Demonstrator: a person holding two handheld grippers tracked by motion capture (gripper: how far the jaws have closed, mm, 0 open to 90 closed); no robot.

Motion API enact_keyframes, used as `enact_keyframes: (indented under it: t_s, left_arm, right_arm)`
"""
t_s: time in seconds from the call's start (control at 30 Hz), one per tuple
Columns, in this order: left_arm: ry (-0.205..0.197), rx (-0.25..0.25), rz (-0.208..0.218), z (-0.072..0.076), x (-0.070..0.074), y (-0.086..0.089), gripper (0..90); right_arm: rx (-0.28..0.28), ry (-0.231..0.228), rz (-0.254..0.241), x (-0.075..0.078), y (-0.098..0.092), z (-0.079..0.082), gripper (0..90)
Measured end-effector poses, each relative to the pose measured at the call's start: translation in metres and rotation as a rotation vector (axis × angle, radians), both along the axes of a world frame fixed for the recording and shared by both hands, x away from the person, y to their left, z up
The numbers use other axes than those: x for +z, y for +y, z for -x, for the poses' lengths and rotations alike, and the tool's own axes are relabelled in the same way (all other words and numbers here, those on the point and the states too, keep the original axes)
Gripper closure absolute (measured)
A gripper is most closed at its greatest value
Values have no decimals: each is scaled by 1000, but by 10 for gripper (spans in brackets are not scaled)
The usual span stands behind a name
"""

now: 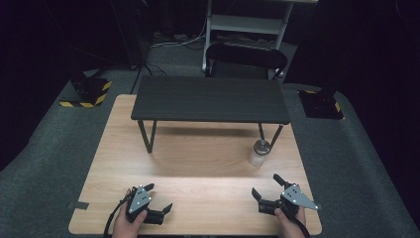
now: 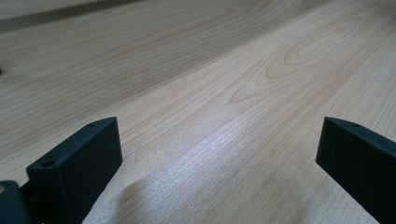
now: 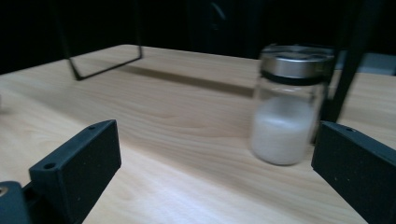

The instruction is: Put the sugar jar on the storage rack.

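Note:
A glass jar (image 1: 259, 152) with a metal lid, about half full of white powder, stands upright on the wooden table (image 1: 198, 158) beside the right legs of a low black shelf (image 1: 210, 98). In the right gripper view the jar (image 3: 289, 105) is ahead and to the right, beyond the jaws. My right gripper (image 1: 268, 187) is open near the table's front right, a short way in front of the jar. Near the front left, my left gripper (image 1: 158, 197) is open over bare wood (image 2: 219, 93). Both hold nothing.
The black shelf stands on thin metal legs (image 1: 147, 135) across the table's far half. A black chair (image 1: 246, 55) and a white rack (image 1: 247, 22) stand behind the table. Yellow-and-black striped bases (image 1: 89, 91) sit on the grey floor at both sides.

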State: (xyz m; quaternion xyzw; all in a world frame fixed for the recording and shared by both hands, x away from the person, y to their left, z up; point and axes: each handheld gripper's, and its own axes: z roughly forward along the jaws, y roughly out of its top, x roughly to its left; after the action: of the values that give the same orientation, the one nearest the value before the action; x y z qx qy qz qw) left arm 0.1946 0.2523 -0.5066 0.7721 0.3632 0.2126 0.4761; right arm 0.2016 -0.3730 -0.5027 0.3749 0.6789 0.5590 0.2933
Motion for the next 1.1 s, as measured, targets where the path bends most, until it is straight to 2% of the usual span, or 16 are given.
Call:
enact_keyframes:
  t_s: [0.17,0.27,0.3,0.33,0.4,0.47,0.53,0.57,0.7,0.87,0.93,0.97,1.1]
  left_arm:
    - [-1,1,1,0,0,0,5]
    - [0,0,3,0,0,0,5]
    - [0,-3,5,0,-1,1,5]
    - [0,-3,5,0,-1,1,5]
    - [1,-6,7,0,0,2,5]
    - [1,-9,8,0,-1,2,5]
    - [2,-10,9,0,-1,2,5]
    - [1,-11,10,0,-1,2,5]
    - [-1,-14,11,0,-1,3,4]
    - [-2,-18,10,-1,-1,3,5]
    - [-2,-19,11,-1,-1,3,5]
    - [-2,-19,11,-1,-1,3,5]
    - [-4,-19,9,0,-1,3,4]
  right_arm:
    - [-64,-2,39,-2,8,-9,0]
    - [-80,-1,50,-3,12,-16,0]
    - [-108,21,50,-3,17,-26,0]
    - [-108,21,50,-3,17,-26,0]
    - [-146,37,79,-2,27,-40,0]
    - [-171,55,81,-3,34,-50,0]
    - [-182,59,84,-3,37,-54,0]
    - [-199,71,80,-5,41,-63,0]
    - [-241,80,84,-10,49,-75,33]
    - [-256,48,80,-18,56,-81,108]
    - [-259,46,71,-19,57,-82,127]
    - [-280,45,73,-22,61,-83,153]
    - [-287,50,74,-20,63,-87,195]
